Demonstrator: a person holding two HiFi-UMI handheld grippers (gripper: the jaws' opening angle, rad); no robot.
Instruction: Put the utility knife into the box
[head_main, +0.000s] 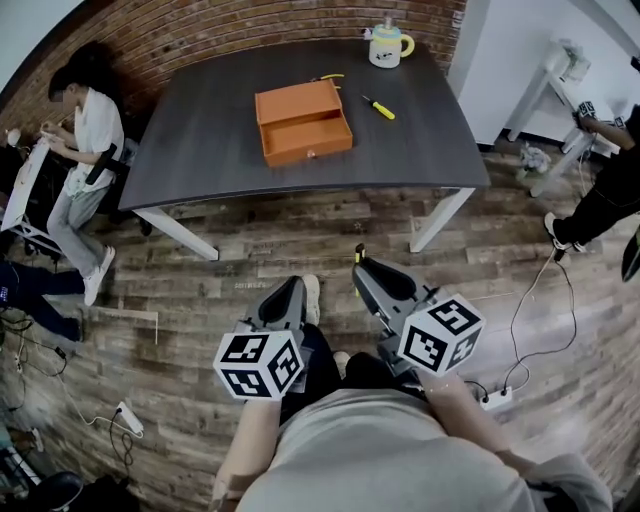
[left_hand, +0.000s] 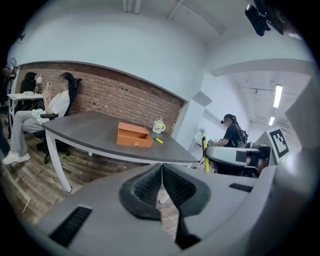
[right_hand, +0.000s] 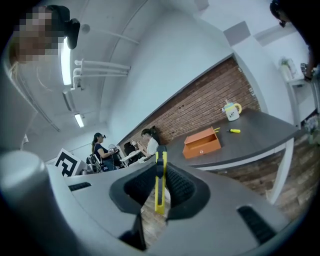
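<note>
In the head view, a dark grey table (head_main: 200, 140) stands on a wood-plank floor (head_main: 200, 290) against a brick wall (head_main: 200, 35). One orange box (head_main: 303, 122) lies open on it. One yellow screwdriver (head_main: 378, 107) lies just right of the box, and one mug (head_main: 388, 45) stands beyond it, to the right. A seated person (head_main: 85, 150) is well left of the box, and another person (head_main: 600, 200) is far to its right. Your two grippers hang over the floor, well short of the box. They are the left gripper (head_main: 290, 287) and the right gripper (head_main: 362, 270), each with one marker cube.

The left gripper view looks level at the box across the tabletop. It shows what the head view cannot: your left jaws are pressed together with nothing between them.

The right gripper view shows one yellow utility knife (right_hand: 160, 180) standing upright, clamped between your right jaws, well apart from the box and not yet inside it. This view also shows ceiling strip lights (right_hand: 65, 60).
</note>
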